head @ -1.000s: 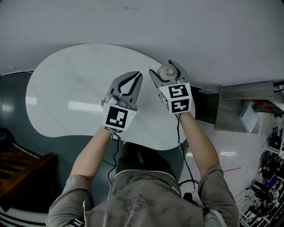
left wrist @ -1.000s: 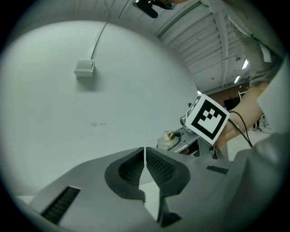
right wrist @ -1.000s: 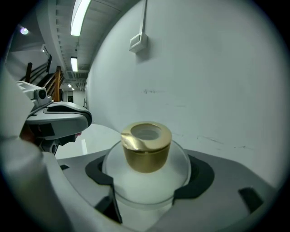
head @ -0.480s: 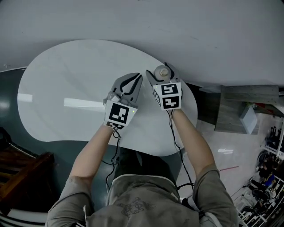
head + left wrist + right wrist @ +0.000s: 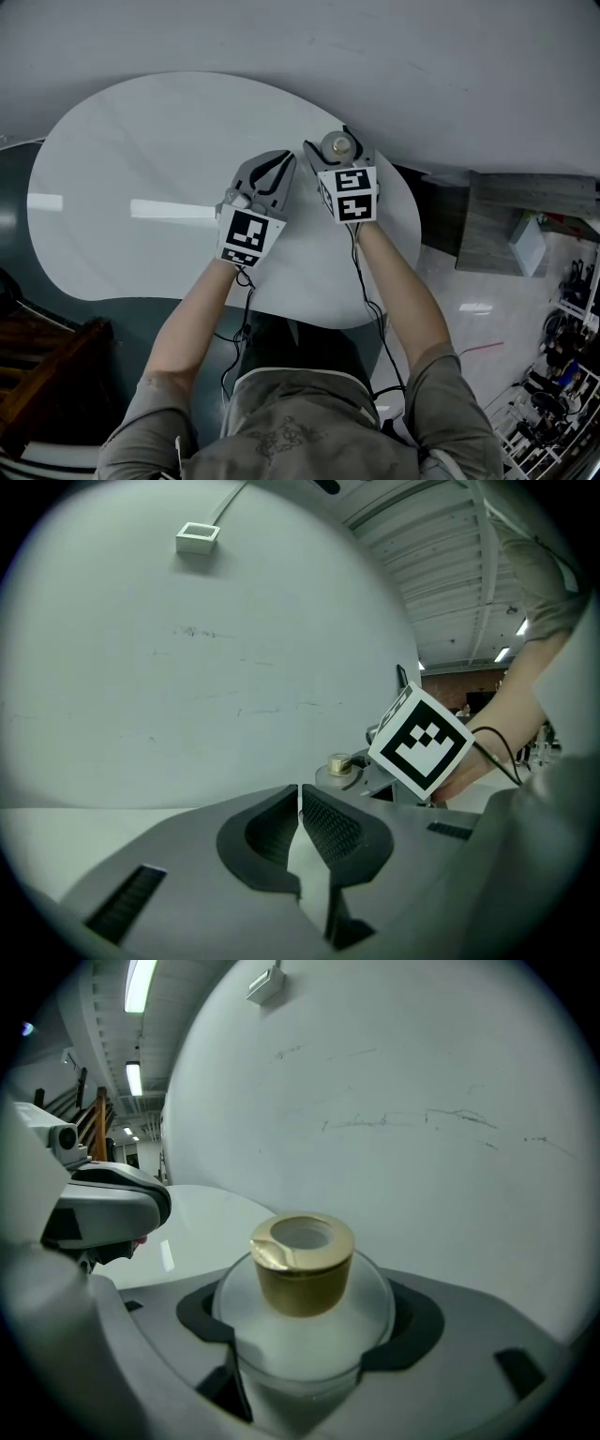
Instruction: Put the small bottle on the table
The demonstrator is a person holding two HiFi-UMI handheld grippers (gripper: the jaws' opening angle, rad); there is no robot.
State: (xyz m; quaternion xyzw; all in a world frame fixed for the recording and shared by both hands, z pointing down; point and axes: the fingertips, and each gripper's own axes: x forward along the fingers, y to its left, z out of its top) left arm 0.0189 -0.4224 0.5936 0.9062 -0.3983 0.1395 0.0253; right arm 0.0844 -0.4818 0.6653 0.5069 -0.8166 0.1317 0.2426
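Note:
A small frosted bottle (image 5: 337, 147) with a gold cap (image 5: 302, 1265) sits between the jaws of my right gripper (image 5: 339, 148), which is shut on its round body (image 5: 300, 1340). It hangs over the far right part of the white rounded table (image 5: 141, 159); whether it touches the top cannot be seen. Just left of it, my left gripper (image 5: 284, 161) is shut with nothing between its ribbed pads (image 5: 323, 827). From the left gripper view the bottle (image 5: 339, 764) shows beyond the jaws, beside the right gripper's marker cube (image 5: 419, 741).
A pale wall (image 5: 422, 56) runs close behind the table's far edge. A grey cabinet (image 5: 511, 234) stands to the right on the glossy floor. Dark wooden furniture (image 5: 42, 375) is at the lower left. A small white box (image 5: 197, 538) hangs on the wall.
The right gripper with the bottle has shifted left and further over the table, closing in on the left gripper. The left gripper has stayed shut and barely moved.

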